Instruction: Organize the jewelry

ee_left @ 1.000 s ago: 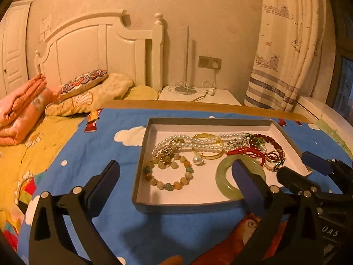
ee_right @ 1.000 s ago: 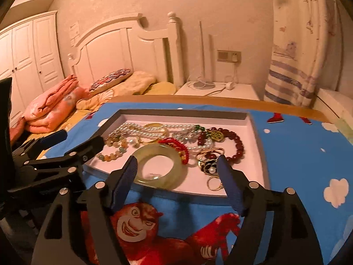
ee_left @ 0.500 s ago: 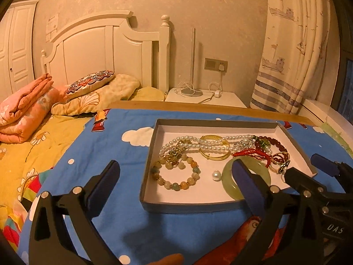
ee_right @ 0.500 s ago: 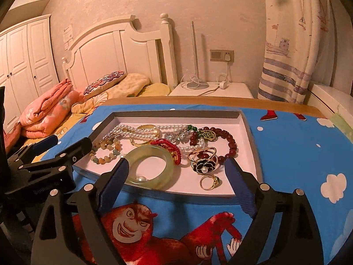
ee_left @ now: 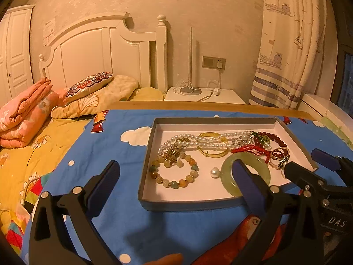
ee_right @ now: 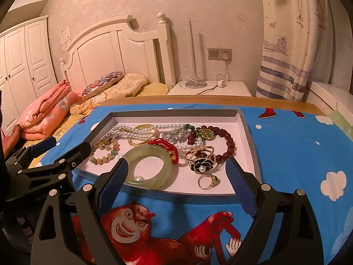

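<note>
My left gripper [ee_left: 174, 180] and right gripper [ee_right: 176, 177] both gape wide, empty. The jewelry tray [ee_right: 248, 132] sits mid-frame just beyond my fingertips, the jade bangle [ee_right: 147, 167] nearest, lower centre.

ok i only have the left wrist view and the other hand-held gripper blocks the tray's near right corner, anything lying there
Observer: Yes, a gold ring with a dark stone lies by itself on the tray floor, close to the front wall.
Operator: whats just behind it
Observer: A black flower piece with a pearl at its centre.
Operator: and is that gripper carrying anything
Observer: No. The right hand-held gripper is open, its fingers wide apart with nothing held between them.
</note>
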A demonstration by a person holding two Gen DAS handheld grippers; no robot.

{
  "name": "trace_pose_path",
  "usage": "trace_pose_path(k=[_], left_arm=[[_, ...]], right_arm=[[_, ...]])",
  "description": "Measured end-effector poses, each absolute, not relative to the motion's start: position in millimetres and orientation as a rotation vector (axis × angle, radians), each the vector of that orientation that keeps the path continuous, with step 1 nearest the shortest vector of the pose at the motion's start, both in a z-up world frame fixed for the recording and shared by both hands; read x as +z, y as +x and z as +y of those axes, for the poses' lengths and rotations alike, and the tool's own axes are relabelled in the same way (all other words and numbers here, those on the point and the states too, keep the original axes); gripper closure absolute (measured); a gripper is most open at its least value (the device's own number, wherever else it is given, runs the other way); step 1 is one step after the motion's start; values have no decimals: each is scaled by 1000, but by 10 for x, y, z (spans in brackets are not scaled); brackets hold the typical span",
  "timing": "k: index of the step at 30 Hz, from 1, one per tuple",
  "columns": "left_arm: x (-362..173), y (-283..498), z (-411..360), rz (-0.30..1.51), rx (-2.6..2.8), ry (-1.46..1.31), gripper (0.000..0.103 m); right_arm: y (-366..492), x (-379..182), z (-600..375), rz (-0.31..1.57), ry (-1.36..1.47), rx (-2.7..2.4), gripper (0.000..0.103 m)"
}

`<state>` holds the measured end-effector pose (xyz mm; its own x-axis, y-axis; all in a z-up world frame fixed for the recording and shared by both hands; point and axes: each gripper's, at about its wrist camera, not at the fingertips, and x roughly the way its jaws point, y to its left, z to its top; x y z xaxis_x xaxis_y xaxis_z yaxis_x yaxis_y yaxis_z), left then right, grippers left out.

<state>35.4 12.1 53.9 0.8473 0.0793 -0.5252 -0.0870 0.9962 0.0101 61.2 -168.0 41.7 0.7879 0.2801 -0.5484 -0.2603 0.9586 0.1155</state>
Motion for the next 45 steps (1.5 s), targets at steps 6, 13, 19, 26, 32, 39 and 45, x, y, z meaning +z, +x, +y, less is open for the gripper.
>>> trace_pose_path(k=[6,13,19,26,32,39,45], left_arm=[[538,355,122,553,88,-12,3],[544,358,129,554,93,-14,2],[547,361,134,557,97,-12,2],[546,343,150,555,118,-10,2],[544,314,121,551,121,2,2],[548,293,112,549,121,3,2],[547,282,109,548,117,3,2]], right_arm=[[620,411,-1687,598,41,283,17],[624,406,-1690,598,42,282,17],[625,406,-1691,599,42,282,17],[628,401,-1695,597,45,282,17],[624,386,-1706,594,52,279,17],[624,389,-1709,595,51,279,17],[625,388,-1711,596,51,279,17]])
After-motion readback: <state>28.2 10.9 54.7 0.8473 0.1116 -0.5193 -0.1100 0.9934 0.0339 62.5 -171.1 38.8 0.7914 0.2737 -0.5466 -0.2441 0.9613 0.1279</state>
